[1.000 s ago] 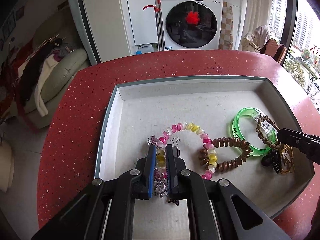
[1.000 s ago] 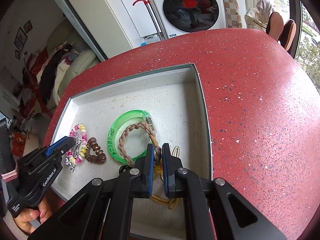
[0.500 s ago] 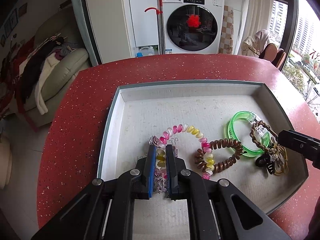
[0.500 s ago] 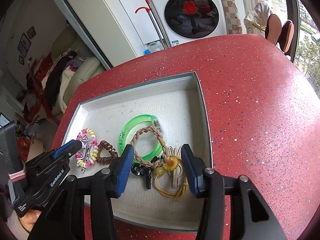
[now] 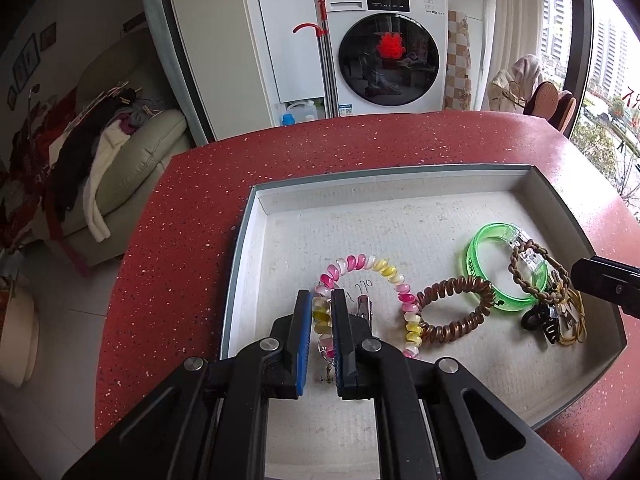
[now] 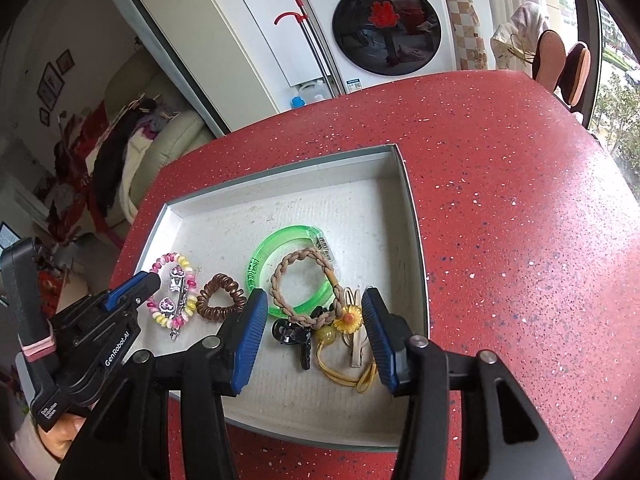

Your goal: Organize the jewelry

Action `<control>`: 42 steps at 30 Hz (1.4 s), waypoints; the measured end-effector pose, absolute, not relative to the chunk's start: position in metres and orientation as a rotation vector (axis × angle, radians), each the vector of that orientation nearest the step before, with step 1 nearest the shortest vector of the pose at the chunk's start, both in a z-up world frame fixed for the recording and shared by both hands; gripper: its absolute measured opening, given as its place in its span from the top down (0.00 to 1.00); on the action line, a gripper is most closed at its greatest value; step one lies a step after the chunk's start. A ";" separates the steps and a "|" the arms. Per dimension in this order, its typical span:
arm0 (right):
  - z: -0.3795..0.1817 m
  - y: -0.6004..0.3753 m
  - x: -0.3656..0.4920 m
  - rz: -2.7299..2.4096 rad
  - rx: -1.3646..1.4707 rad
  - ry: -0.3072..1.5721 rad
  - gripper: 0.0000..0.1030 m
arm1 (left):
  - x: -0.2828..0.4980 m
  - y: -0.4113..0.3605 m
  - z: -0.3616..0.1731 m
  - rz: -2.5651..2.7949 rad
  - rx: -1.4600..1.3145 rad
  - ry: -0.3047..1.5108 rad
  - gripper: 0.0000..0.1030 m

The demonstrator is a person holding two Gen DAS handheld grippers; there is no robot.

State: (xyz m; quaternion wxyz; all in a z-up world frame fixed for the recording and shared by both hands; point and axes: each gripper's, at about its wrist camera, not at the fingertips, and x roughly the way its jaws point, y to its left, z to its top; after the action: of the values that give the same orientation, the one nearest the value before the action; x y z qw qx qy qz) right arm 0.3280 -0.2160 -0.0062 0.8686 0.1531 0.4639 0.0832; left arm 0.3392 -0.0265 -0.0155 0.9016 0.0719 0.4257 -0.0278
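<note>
A shallow white box (image 5: 440,216) (image 6: 280,192) on the red table holds the jewelry. My left gripper (image 5: 321,312) (image 6: 150,280) is shut on the pink-and-yellow spiral bracelet (image 5: 360,266) (image 6: 176,262), with a silver charm piece (image 6: 176,292) lying across it. Beside it lie a brown spiral hair tie (image 5: 456,312) (image 6: 220,294), a green bangle (image 5: 496,268) (image 6: 280,248) and a braided tan bracelet (image 5: 536,268) (image 6: 304,288). My right gripper (image 6: 314,312) (image 5: 604,284) is open above a black clip (image 6: 292,332), a yellow flower tie (image 6: 348,320) and a beige clip (image 6: 358,350).
The red speckled table (image 6: 520,220) (image 5: 176,248) has a curved left edge (image 5: 120,264). A washing machine (image 5: 386,56), a sofa with clothes (image 5: 100,160) and chairs (image 6: 560,64) stand beyond it.
My right gripper opened and drew back from the braided bracelet pile. My left gripper stayed shut on the spiral bracelet and rose slightly.
</note>
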 end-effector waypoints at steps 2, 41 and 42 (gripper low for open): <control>-0.006 -0.215 0.328 0.177 0.319 0.976 0.48 | 0.339 -0.025 -0.014 -0.063 0.147 0.883 0.73; 0.022 -0.202 0.271 0.121 0.254 0.842 0.00 | 0.287 -0.003 0.008 -0.030 0.100 0.811 0.00; 0.023 -0.201 0.266 0.119 0.252 0.837 0.00 | 0.282 -0.003 0.009 -0.028 0.099 0.803 0.00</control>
State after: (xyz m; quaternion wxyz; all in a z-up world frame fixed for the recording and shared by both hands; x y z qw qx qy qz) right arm 0.2662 -0.2010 0.0229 0.9043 0.1219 0.4051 0.0577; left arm 0.2822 -0.0029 0.0088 0.9192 0.0484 0.3905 -0.0137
